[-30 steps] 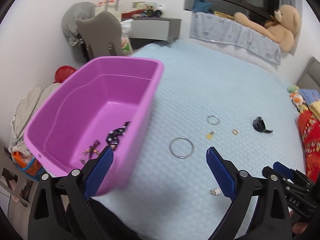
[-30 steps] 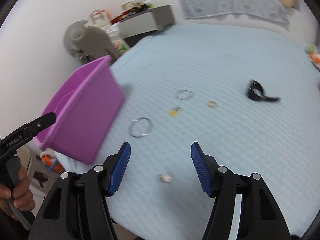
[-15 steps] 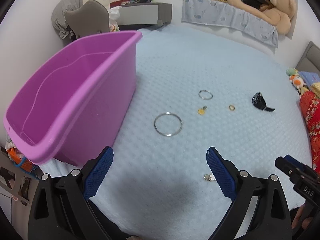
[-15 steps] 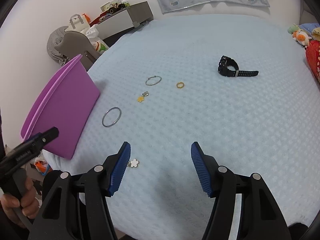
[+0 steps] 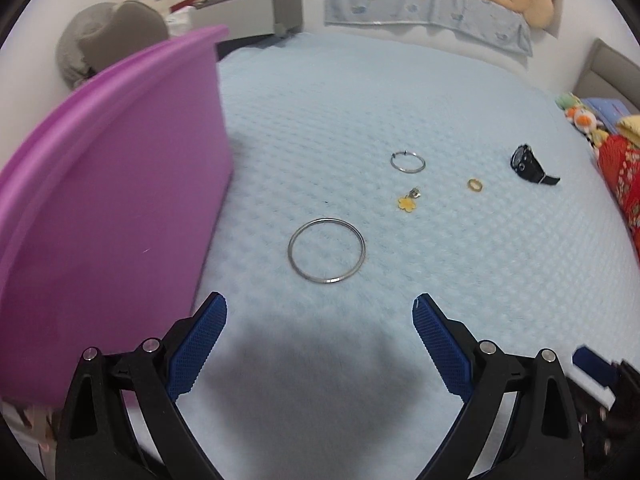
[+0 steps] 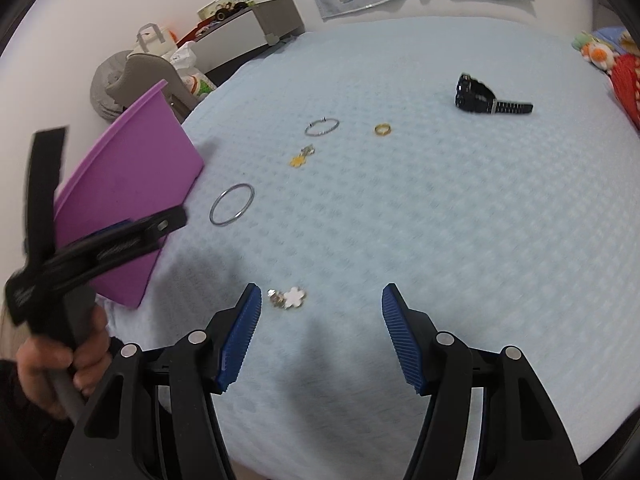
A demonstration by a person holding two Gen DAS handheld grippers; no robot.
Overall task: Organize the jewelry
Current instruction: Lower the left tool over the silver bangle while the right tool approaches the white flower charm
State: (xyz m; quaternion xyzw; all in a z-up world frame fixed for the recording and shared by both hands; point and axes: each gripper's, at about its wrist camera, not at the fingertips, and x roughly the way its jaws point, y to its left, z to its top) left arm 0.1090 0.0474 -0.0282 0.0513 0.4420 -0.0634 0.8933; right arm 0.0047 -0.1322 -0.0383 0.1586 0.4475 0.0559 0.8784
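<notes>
Purple plastic filled the left of the left wrist view: the tub (image 5: 108, 208) that a second earlier had shown its open inside, with a few pieces lying in it, now showed only its outer wall, because the left tongs (image 5: 320, 320) had dropped low to the blue bedspread (image 5: 460, 280) beside it. That suggested the sorting was only partly done and both tongs had come down for another piece. Both were spread wide and held nothing. The large silver bangle (image 5: 327, 249) lay flat just ahead of the left tongs, centred between the fingers but not yet between them. In the right wrist view the white flower charm (image 6: 289, 298) lay just beside the left fingertip of the right tongs (image 6: 322, 300), inside the gap. Farther off lay the small hoop (image 5: 407, 161), yellow flower charm (image 5: 409, 201), gold ring (image 5: 475, 184) and black watch (image 5: 530, 166).
</notes>
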